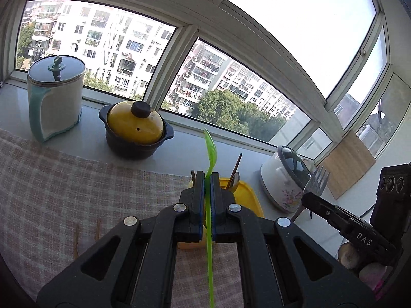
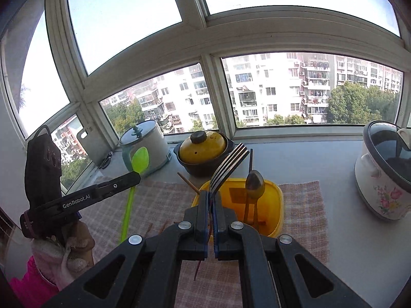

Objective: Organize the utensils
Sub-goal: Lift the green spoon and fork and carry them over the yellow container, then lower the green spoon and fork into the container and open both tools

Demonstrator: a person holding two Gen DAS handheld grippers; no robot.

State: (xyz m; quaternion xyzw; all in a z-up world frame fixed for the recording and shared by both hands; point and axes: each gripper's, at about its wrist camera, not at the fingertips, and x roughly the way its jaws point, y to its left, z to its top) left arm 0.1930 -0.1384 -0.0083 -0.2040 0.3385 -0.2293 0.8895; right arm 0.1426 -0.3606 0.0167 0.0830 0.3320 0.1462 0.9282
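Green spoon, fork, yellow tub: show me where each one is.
green spoon (image 1: 211,151): left wrist view, on its bowl.
fork (image 2: 228,165): right wrist view, on its tines.
yellow tub (image 2: 278,200): right wrist view, on its right rim.

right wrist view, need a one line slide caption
Right gripper clamps a metal fork above the yellow container as the left gripper holds a green spoon.

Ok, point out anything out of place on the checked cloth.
A pair of brown chopsticks lies loose on the pink checked cloth, outside the yellow plastic container where a metal spoon and other chopsticks already stand. Nothing is spilled or damaged.
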